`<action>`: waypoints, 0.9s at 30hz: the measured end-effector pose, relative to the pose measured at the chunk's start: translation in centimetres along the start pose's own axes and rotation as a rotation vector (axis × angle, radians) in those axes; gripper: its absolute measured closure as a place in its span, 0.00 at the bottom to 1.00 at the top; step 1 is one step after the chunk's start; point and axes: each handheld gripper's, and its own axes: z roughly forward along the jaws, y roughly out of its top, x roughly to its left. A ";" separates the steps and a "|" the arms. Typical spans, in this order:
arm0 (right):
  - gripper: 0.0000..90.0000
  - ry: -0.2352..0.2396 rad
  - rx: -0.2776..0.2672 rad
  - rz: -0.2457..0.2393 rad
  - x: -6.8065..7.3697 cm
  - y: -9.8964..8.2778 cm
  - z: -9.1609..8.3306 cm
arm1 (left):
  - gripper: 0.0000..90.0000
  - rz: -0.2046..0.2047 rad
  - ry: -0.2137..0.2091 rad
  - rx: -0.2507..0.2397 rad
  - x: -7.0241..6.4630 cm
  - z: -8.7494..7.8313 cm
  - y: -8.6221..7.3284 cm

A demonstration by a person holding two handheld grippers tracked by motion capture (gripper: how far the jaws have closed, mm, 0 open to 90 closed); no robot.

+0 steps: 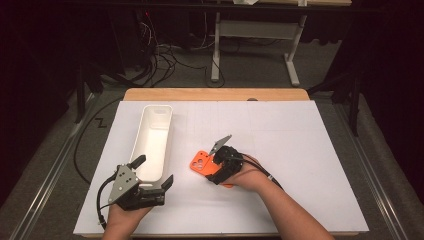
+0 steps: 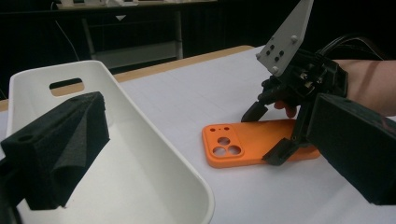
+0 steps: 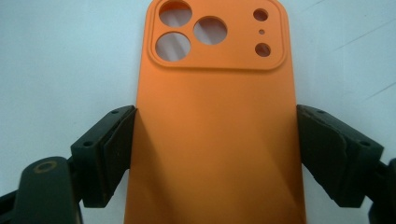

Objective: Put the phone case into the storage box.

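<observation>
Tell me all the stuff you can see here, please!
Phone case: one, orange, flat on the white table cover, camera holes facing up, between the right gripper's jaws.
Bin: one, white, long, with a handle slot, left of the phone case.
Table cover: one, white, over a wooden table.
Cables: several, dark and white, on the floor beyond the table.
Desk frame: one, white, on the floor at the back.
Left gripper: one, black, jaws open at the bin's near end.
Right gripper: one, black, jaws either side of the phone case.
</observation>
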 end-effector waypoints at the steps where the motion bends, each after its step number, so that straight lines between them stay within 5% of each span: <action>1: 0.19 0.000 -0.001 -0.001 0.0 0.0 0.0 | 0.00 0.000 0.000 0.000 0.0 0.0 0.0; 13: 0.19 0.024 -0.049 0.028 0.1 -1.4 -2.7 | 0.00 0.003 -0.001 0.004 -0.1 0.1 0.0; 27: 0.19 -0.019 -0.054 0.045 -0.3 -6.1 -7.0 | 0.00 0.006 -0.004 0.012 -0.2 0.4 -0.1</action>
